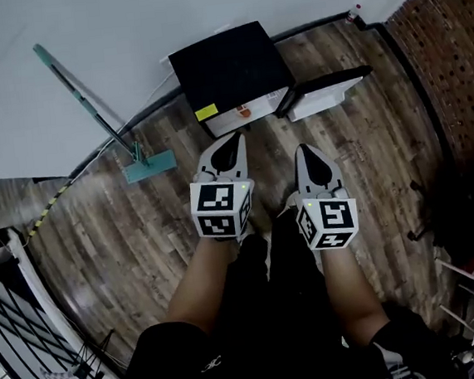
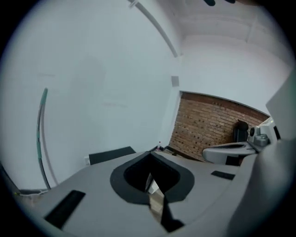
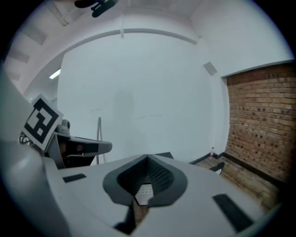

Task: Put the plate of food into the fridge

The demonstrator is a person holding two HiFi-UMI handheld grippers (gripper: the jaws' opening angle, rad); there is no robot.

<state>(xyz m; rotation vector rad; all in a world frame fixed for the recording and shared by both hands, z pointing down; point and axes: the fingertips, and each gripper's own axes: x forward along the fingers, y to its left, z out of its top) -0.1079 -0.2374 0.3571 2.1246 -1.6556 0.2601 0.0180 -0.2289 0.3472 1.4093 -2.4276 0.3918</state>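
No plate of food shows in any view. In the head view my left gripper (image 1: 231, 140) and right gripper (image 1: 306, 149) are held side by side above a wooden floor, each with its marker cube near the hand. Both point toward a black-topped white box (image 1: 230, 73) by the wall. Each gripper's jaws meet in a point with nothing between them. The left gripper view shows the left gripper (image 2: 149, 153) shut, facing a white wall and a brick wall (image 2: 208, 127). In the right gripper view the right gripper (image 3: 147, 158) is shut too, with the left gripper's cube at the left.
A teal-handled mop (image 1: 87, 103) leans on the white wall at the left. A flat white case with a black lid (image 1: 328, 91) lies right of the black-topped box. A brick wall (image 1: 448, 47) runs along the right. A black railing (image 1: 16, 322) stands at the lower left.
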